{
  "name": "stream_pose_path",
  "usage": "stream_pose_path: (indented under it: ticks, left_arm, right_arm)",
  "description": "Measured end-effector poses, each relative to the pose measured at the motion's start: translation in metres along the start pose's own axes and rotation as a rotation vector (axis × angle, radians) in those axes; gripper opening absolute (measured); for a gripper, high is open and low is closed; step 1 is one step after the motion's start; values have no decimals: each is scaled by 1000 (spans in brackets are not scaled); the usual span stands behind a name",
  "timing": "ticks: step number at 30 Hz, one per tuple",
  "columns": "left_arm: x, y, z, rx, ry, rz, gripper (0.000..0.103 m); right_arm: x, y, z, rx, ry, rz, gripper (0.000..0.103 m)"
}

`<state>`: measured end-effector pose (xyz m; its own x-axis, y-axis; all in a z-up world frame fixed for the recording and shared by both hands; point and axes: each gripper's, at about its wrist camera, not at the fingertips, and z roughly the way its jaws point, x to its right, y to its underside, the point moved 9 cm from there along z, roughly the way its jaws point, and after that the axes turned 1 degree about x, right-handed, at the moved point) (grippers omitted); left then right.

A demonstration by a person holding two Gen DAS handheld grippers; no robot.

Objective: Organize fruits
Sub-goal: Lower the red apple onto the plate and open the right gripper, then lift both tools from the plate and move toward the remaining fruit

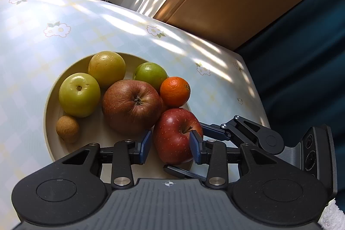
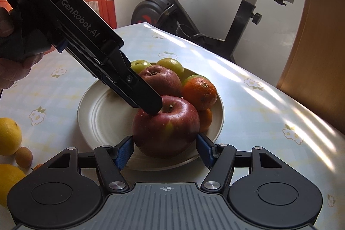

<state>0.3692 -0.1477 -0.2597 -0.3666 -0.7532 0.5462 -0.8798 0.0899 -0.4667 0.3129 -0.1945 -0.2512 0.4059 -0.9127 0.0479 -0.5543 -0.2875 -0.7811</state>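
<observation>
Looking along the left gripper [image 1: 170, 147], its blue pads sit partly open around the red apple [image 1: 175, 135] at the plate [image 1: 51, 100] edge, beside six other fruits; whether they press is unclear. From the right wrist, the right gripper [image 2: 165, 149] brackets the same apple, while lemons [image 2: 8, 135] wait on the table [image 2: 269, 100], so sorting seems unfinished.

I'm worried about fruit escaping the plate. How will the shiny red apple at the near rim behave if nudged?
The red apple is round and sits by the plate rim, so it would probably roll off. Its glossy skin looks slippery. It seems firm, unlikely to squash.
</observation>
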Motion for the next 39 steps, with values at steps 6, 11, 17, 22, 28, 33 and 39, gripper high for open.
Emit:
stream_pose_path:
  ticks: [6,11,17,22,28,33,39]
  left_arm:
    - [2,0,0,1,-14,10,41]
    - [4,1,1,0,-29,29,41]
    - [2,-1,1,2,-43,25,41]
    - [8,2,0,6,-53,41,40]
    - [15,3,-14,36,-72,79,40]
    - [15,5,-30,63,-122,113,40]
    - [10,10,-49,85,-182,134,42]
  right_arm:
    - [0,-1,2,-21,22,-10,60]
    - [-3,-2,3,-39,37,-28,61]
    - [-3,-4,1,-45,43,-24,62]
    - [-2,-1,-2,-64,51,-26,63]
    - [-5,0,-13,-60,61,-18,63]
    - [-4,0,-22,-50,73,13,63]
    - [-9,0,-35,-30,82,49,63]
